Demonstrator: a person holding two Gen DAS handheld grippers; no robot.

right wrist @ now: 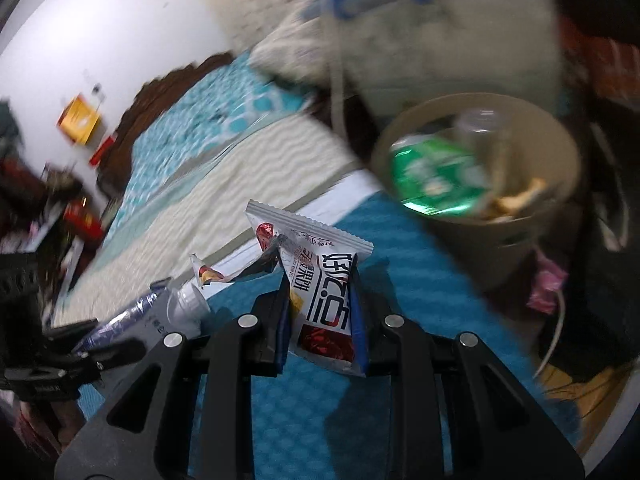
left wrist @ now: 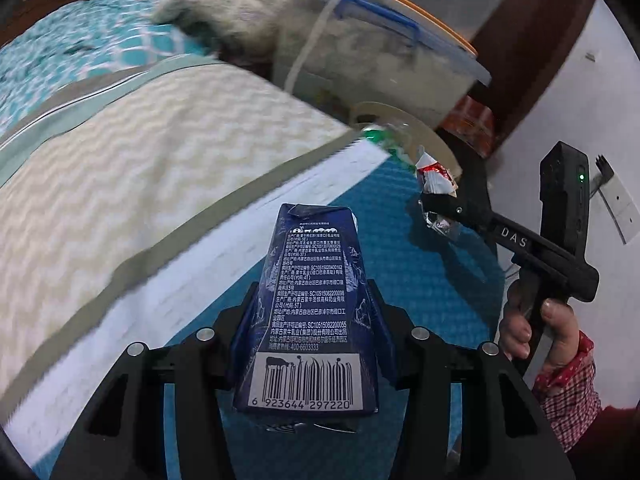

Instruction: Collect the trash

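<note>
Snack wrapper (right wrist: 324,296), white and red, pinched upright between the closed fingers of the right gripper (right wrist: 320,300), held above the blue mat (right wrist: 400,400) and short of the beige trash bin (right wrist: 476,168). Dark blue milk carton (left wrist: 316,312) clamped likewise in the left gripper (left wrist: 316,316). Carrying step, by the look of it. Next: reach over the bin's rim, already holding a green bottle (right wrist: 432,176), then release. Bed (left wrist: 132,148) alongside.

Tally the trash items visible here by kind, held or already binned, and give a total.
Dark blue cardboard milk carton, in left gripper: 1
White-and-red plastic snack wrapper, in right gripper: 1
Green-labelled clear plastic bottle, in beige round bin: 1
Total: 3
</note>
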